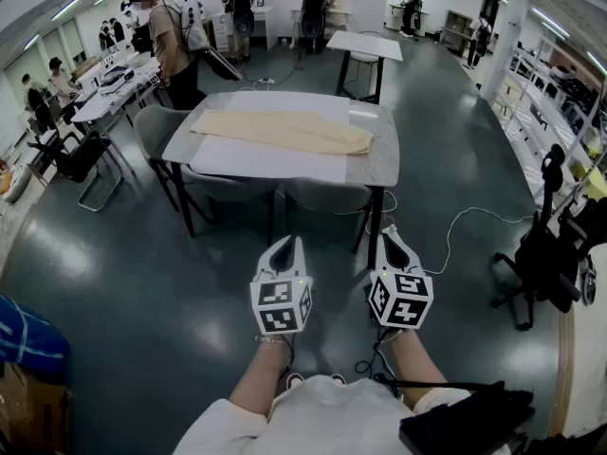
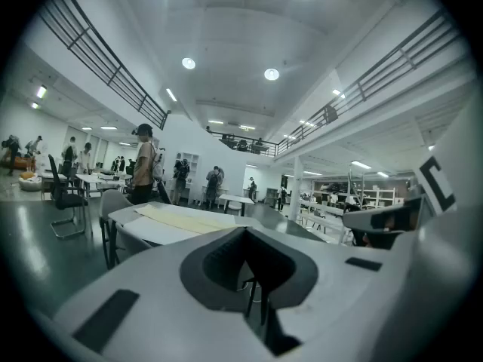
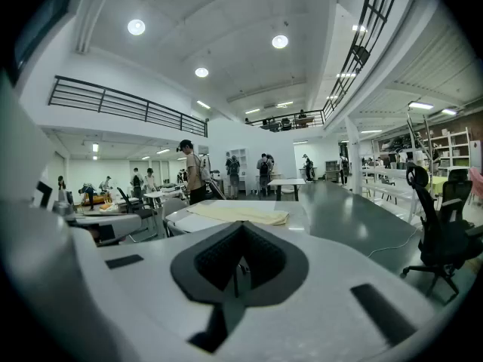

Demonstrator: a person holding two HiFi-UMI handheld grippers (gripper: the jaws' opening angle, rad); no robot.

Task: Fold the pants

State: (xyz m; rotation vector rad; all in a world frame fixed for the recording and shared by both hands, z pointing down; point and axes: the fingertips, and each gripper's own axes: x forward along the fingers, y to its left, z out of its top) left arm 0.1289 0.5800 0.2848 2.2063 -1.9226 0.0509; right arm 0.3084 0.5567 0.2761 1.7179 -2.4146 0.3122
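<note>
Head view looks down from above; gripper views face the distant table (image 1: 375,154) (shared by all).

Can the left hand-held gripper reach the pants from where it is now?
Probably not yet: the left hand-held gripper is shut and far short of the pants on the table. Only open floor lies between; step closer.

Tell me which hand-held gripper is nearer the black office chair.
Right. In the head view the right hand-held gripper is left of the black office chair, apart from it; the left hand-held gripper is farther left.
</note>
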